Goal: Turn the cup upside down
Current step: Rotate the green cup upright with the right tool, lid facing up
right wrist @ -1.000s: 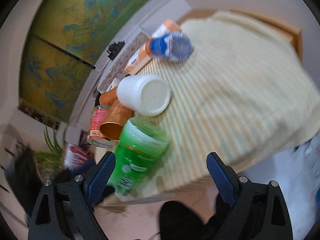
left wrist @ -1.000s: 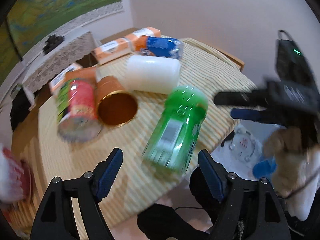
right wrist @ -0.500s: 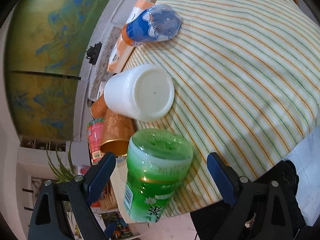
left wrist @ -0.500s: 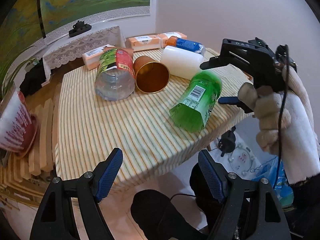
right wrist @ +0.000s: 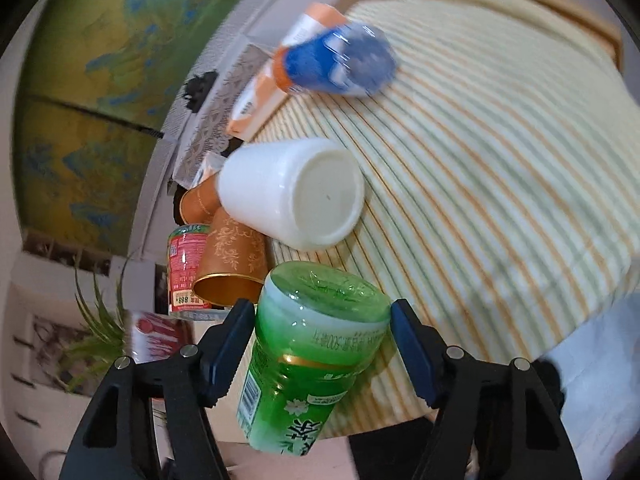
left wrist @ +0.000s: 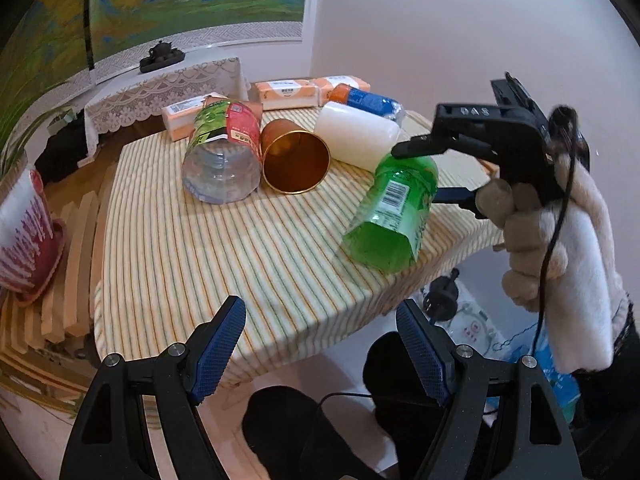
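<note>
A green cut-bottle cup (left wrist: 390, 210) lies on its side near the right edge of the striped table (left wrist: 224, 256), open end toward me. It also shows in the right wrist view (right wrist: 312, 356). My right gripper (right wrist: 322, 350) is open and straddles the cup's closed end, one pad on each side; touching cannot be told. In the left wrist view the right gripper (left wrist: 424, 172) reaches in from the right. My left gripper (left wrist: 320, 352) is open and empty, off the table's front edge.
A white cup (left wrist: 356, 142), a copper cup (left wrist: 294, 160) and a red-labelled clear cup (left wrist: 224, 152) lie on their sides at the back. A blue bottle (left wrist: 368, 100) and orange packs (left wrist: 288, 94) lie behind them. A plant pot (left wrist: 24, 236) stands left.
My right gripper has moved in over the green cup, so its fingers now flank the cup's closed end. The left gripper has pulled back from the table and stays open.
</note>
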Demonstrator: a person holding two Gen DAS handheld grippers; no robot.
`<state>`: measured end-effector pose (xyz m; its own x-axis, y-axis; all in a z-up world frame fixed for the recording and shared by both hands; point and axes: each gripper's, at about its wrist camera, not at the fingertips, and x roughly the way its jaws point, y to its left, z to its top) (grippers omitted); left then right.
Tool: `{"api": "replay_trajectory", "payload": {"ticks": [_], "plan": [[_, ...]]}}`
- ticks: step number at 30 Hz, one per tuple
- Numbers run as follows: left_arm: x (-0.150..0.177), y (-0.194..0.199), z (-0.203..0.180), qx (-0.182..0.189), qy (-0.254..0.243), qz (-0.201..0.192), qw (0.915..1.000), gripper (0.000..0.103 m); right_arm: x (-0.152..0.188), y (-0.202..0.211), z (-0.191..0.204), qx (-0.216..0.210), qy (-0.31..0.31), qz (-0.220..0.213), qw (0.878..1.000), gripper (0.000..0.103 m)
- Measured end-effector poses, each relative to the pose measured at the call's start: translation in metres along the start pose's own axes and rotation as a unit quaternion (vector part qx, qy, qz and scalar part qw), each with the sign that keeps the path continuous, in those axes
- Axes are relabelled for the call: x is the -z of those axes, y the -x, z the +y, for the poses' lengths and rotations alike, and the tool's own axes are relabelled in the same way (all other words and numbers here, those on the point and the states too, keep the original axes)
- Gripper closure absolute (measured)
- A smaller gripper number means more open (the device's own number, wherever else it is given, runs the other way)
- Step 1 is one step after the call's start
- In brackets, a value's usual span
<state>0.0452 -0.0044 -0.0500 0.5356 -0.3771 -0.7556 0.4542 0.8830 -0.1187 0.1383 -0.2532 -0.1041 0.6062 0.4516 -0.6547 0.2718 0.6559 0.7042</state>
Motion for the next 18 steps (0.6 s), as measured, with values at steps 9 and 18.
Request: {"api": "replay_trajectory", "payload": {"ticks": [9, 18], "plan": [[0.004, -0.004, 0.009, 0.019, 0.045, -0.010, 0.9987, 0.022, 0.017, 0.018, 0.036, 0.007, 0.143, -0.077, 0.987, 0.037], [0.008, -0.009, 0.015, 0.017, 0.062, -0.009, 0.9979, 0.022, 0.047, 0.026, 0.087, 0.077, 0.331, -0.223, 0.913, 0.037]]}}
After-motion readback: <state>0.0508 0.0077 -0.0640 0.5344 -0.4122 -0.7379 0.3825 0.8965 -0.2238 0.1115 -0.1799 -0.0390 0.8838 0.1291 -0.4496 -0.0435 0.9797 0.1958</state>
